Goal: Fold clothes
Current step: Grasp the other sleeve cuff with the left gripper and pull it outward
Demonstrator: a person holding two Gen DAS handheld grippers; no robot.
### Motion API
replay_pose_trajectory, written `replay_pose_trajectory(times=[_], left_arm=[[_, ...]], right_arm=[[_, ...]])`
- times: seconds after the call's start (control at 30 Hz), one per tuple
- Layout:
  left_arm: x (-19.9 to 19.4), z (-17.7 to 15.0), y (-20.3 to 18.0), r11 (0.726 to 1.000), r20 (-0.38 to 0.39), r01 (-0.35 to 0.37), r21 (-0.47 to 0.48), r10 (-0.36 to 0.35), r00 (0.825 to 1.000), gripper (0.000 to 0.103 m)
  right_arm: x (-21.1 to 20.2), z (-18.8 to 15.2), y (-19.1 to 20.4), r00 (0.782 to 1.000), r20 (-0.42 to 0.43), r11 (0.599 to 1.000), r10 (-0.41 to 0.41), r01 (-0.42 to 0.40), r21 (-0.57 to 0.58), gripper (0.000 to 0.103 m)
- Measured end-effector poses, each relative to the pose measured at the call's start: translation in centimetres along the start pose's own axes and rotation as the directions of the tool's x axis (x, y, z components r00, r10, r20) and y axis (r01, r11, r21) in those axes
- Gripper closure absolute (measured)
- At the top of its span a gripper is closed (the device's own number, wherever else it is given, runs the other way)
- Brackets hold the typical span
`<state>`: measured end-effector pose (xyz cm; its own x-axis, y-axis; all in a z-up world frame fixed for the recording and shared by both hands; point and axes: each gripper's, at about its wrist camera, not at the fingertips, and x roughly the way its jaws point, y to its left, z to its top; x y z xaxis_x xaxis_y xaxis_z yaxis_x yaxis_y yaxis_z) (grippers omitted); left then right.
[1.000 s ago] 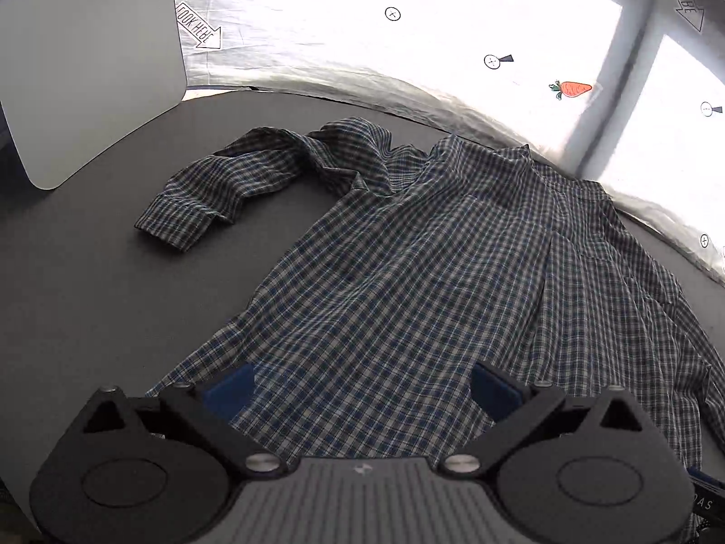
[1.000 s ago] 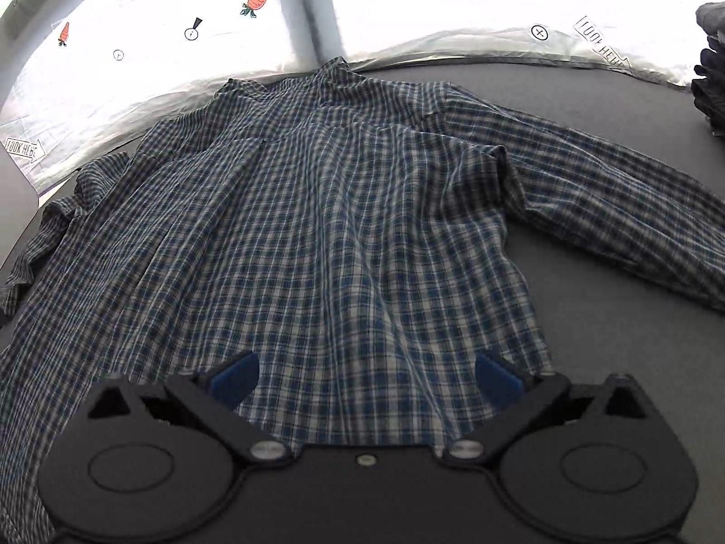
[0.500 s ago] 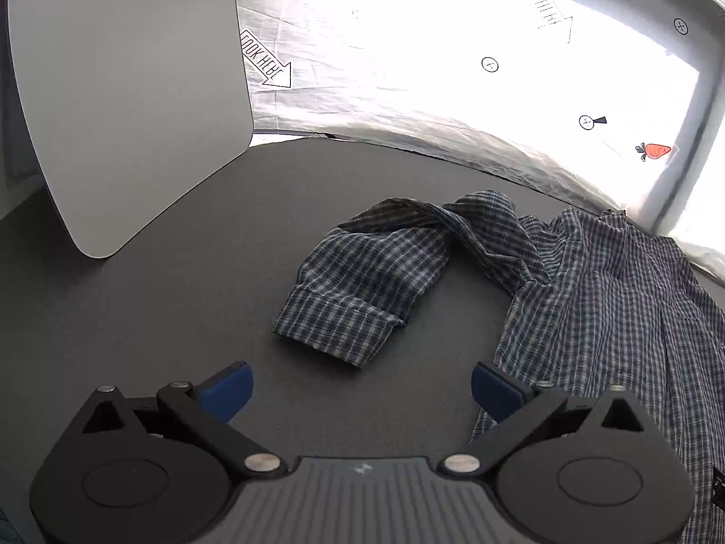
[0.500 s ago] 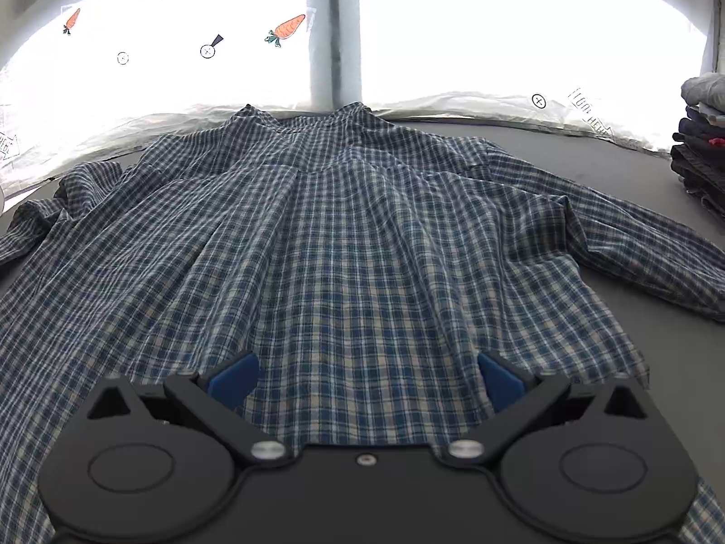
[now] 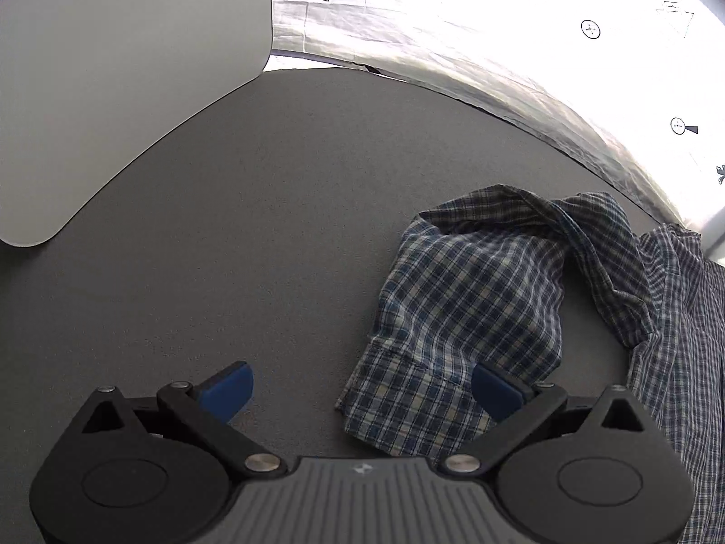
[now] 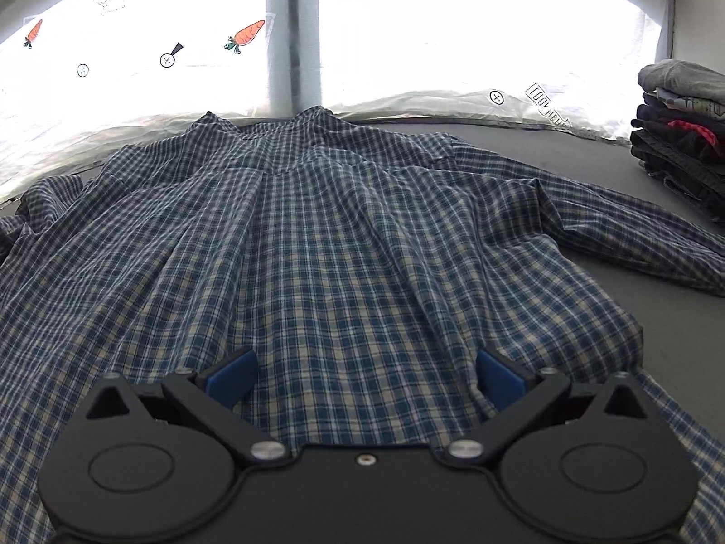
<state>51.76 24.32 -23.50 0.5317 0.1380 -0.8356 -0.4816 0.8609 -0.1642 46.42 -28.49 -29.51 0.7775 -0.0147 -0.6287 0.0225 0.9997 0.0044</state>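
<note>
The left gripper [image 5: 360, 390] hangs with its jaws spread, the cuff [image 5: 408, 403] of the bunched sleeve [image 5: 471, 299] lying between them toward the right jaw, probably lined up for a pinch. The right gripper [image 6: 364, 378] hovers, jaws spread and empty, over the plaid shirt [image 6: 317, 235], which lies spread back-up on the dark desk [image 5: 226, 226], rumpled in soft ridges ahead of the jaws.
</note>
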Motion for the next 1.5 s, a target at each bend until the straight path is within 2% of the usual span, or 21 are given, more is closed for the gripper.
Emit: replay_pose_trajectory(times=[0.1,0.2,0.27,0.33,0.37,0.43,0.53,0.6,0.67,0.77,0.8,0.9,0.93,1.0,1.03,1.17,1.27,1.33,1.37,1.43,1.5], left_arm=[[1.1,0.5,-1.1,0.998,0.001,-0.006,0.056,0.006,1.000,0.005],[1.4,0.4,-2.4,0.988,0.025,-0.048,0.150,0.045,0.999,0.027],[1.3,0.1,-3.0,0.977,0.055,-0.080,0.196,0.070,0.996,0.047],[0.9,0.3,-3.5,0.971,0.075,-0.099,0.216,0.085,0.994,0.087],[0.5,0.5,-3.7,0.962,0.104,-0.145,0.230,0.124,0.987,0.089],[-0.5,1.3,-4.2,0.933,0.194,-0.237,0.271,0.189,0.963,0.092],[-2.8,2.9,-4.1,0.910,0.303,-0.311,0.275,0.225,0.926,0.093],[-4.6,3.2,-4.4,0.881,0.398,-0.384,0.276,0.259,0.880,0.093],[-6.2,2.9,-4.8,0.843,0.482,-0.455,0.287,0.283,0.829,0.093],[-7.7,0.9,-5.6,0.772,0.566,-0.533,0.345,0.281,0.775,0.093],[-7.7,-0.2,-5.8,0.745,0.570,-0.539,0.393,0.263,0.778,0.093],[-5.7,-4.4,-5.7,0.670,0.462,-0.486,0.562,0.233,0.856,0.091],[-5.0,-5.8,-5.3,0.664,0.403,-0.441,0.604,0.223,0.888,0.090],[-4.2,-7.7,-4.5,0.689,0.291,-0.345,0.638,0.199,0.936,0.090],[-4.1,-8.4,-4.1,0.712,0.244,-0.301,0.634,0.185,0.952,0.090],[-5.1,-8.0,-2.5,0.852,0.142,-0.136,0.506,0.073,0.987,0.079],[-6.6,-6.6,-1.2,0.928,0.099,0.015,0.372,-0.056,0.993,0.070],[-7.8,-5.4,0.3,0.960,0.112,0.116,0.254,-0.148,0.983,0.060],[-8.5,-4.7,1.5,0.971,0.128,0.170,0.169,-0.193,0.973,0.060],[-9.4,-3.4,4.3,0.956,0.178,0.291,-0.041,-0.280,0.944,0.059],[-10.1,-2.5,7.3,0.891,0.261,0.383,-0.244,-0.320,0.911,0.052]], right_arm=[[0.1,0.1,0.1,1.000,0.000,1.000,-0.011,0.011,0.007,0.000],[0.2,0.1,0.2,1.000,0.001,1.000,-0.020,0.020,0.014,0.000],[0.3,0.2,0.2,1.000,0.001,1.000,-0.022,0.022,0.017,0.000],[0.3,0.2,0.2,1.000,0.001,1.000,-0.023,0.023,0.018,0.000],[0.3,0.2,0.2,1.000,0.002,1.000,-0.024,0.023,0.018,0.000],[0.3,0.2,0.2,1.000,0.002,1.000,-0.022,0.022,0.019,0.000],[0.3,0.2,0.2,1.000,0.002,1.000,-0.022,0.022,0.019,0.000],[0.3,0.2,0.2,1.000,0.003,1.000,-0.022,0.022,0.019,0.000],[0.3,0.2,0.2,1.000,0.003,1.000,-0.022,0.022,0.019,0.000],[0.3,0.2,0.2,1.000,0.003,1.000,-0.022,0.022,0.020,0.000],[0.3,0.2,0.2,1.000,0.003,1.000,-0.022,0.022,0.020,0.000],[0.4,0.2,0.1,1.000,0.003,1.000,-0.022,0.022,0.020,0.000],[0.4,0.2,0.1,1.000,0.003,1.000,-0.022,0.022,0.020,0.000],[0.4,0.2,0.1,1.000,0.003,1.000,-0.022,0.022,0.020,0.000],[0.4,0.2,0.1,1.000,0.003,1.000,-0.022,0.022,0.020,0.000],[0.4,0.1,0.1,1.000,0.003,1.000,-0.022,0.022,0.021,0.000],[0.4,0.1,0.1,1.000,0.004,1.000,-0.022,0.022,0.021,0.000],[0.4,0.1,0.1,1.000,0.003,1.000,-0.022,0.022,0.021,0.000],[0.4,0.1,0.1,1.000,0.004,1.000,-0.022,0.022,0.021,0.000],[0.4,0.1,0.1,1.000,0.004,1.000,-0.022,0.022,0.021,0.000],[0.4,0.1,0.1,1.000,0.004,1.000,-0.022,0.022,0.021,0.000]])
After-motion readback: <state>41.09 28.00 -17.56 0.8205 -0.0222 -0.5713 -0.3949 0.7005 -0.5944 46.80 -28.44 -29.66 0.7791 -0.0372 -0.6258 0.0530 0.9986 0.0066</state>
